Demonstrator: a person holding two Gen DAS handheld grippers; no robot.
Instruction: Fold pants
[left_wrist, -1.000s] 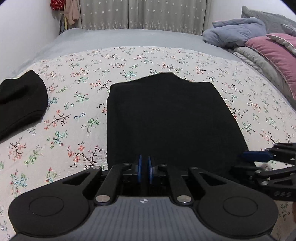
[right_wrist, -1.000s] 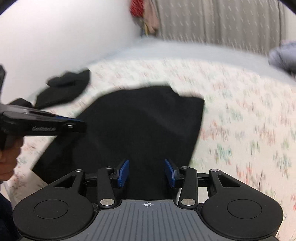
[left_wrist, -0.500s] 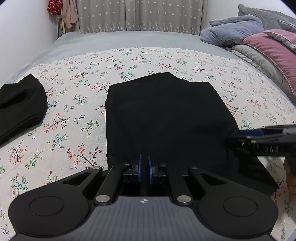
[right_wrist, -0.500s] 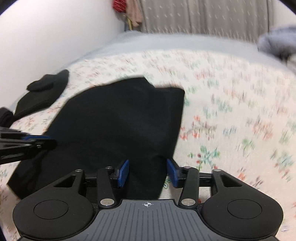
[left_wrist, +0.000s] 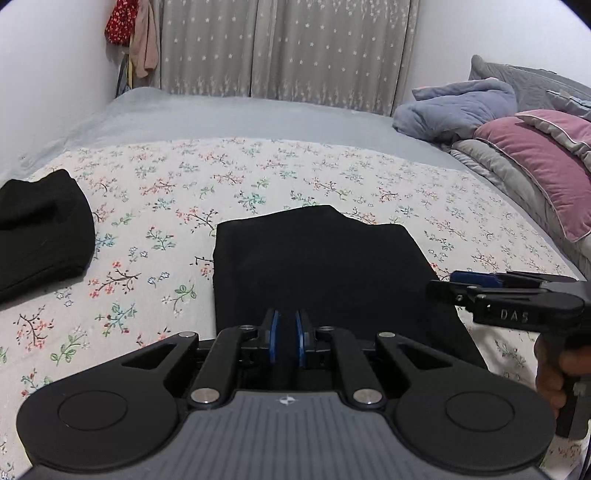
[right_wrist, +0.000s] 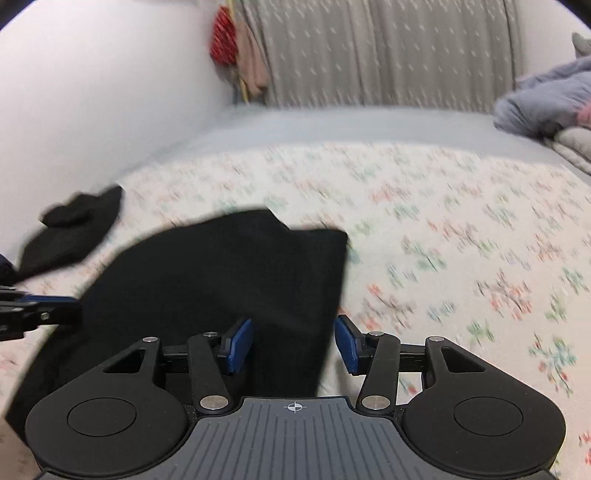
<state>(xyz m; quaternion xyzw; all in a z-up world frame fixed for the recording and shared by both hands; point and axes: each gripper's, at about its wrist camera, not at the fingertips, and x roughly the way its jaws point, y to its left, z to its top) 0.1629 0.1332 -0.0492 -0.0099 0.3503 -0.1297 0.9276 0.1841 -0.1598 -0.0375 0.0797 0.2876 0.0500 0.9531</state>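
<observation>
Leftmost, a second black garment (left_wrist: 40, 229) lies on the floral bedspread (left_wrist: 258, 173). Centrally, the folded black pants (left_wrist: 317, 266) lie flat, the left claw (left_wrist: 285, 338) nearly pressed together at their near edge. Rightward, the right claw (right_wrist: 293, 341) stands spread above their near right edge, pinching nothing.

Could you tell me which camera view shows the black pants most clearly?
The left wrist view: the black pants lie sharp and nearly whole. The right wrist view shows them motion-blurred, partly hidden by the right gripper.
</observation>
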